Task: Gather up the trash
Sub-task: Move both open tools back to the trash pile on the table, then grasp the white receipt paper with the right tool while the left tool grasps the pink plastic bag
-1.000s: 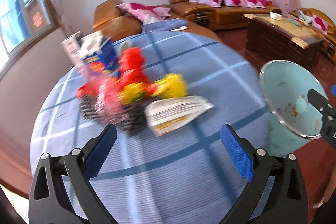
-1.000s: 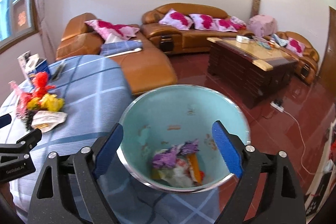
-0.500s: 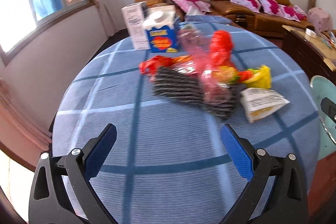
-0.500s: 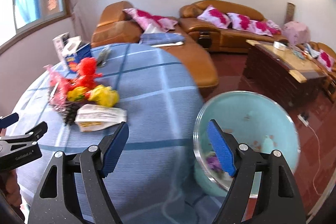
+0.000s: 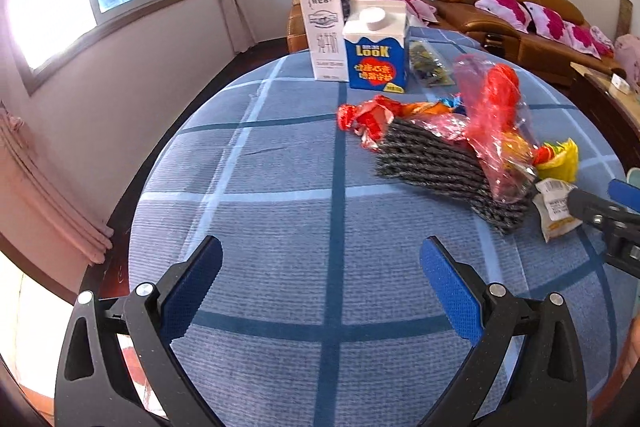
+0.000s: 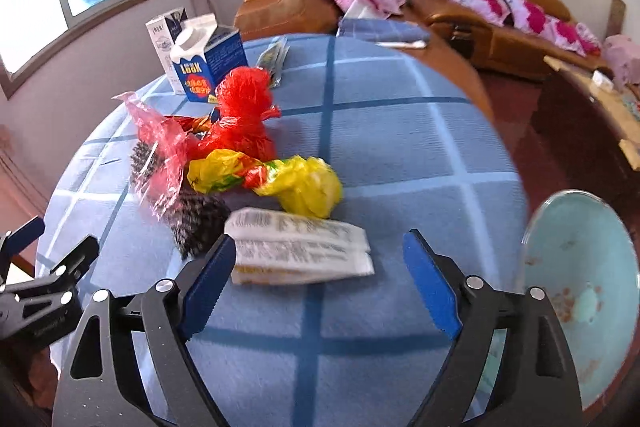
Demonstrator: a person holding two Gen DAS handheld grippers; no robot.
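My left hand-held gripper (image 5: 321, 273) hangs over the near part of the round tabletop (image 5: 280, 187), which is covered in a blue checked cloth; its jaws stand wide apart with only bare cloth between them. Toward the far edge of the tabletop, a tall white carton (image 5: 325, 34) stands upright, and a blue-and-white carton (image 5: 376, 49) with a round white cap stands touching it on its right. A small clear packet (image 5: 430, 63) lies flat just to the right of the blue carton. The trash sits in one heap in the right half of the tabletop: a crumpled red foil wrapper (image 5: 368, 119) at its left end, a black foam net sleeve (image 5: 440, 167) nearer to me, a pink transparent bag (image 6: 160, 155) draped over that sleeve, a red mesh bag (image 6: 244, 115) bunched on top at the far side, and a yellow plastic bag (image 6: 296, 183) at the right end. A flat white printed packet (image 6: 300, 251) lies on the near side of the heap, by the right edge. My right hand-held gripper (image 6: 316, 279) is directly at this packet; its jaws have just been opening and stand apart, the left pad over the packet's left end, the right pad clear of it, nothing clamped. Beyond the right edge of the tabletop, lower down, stands the pale turquoise bin (image 6: 584, 291), its inside speckled with stains.
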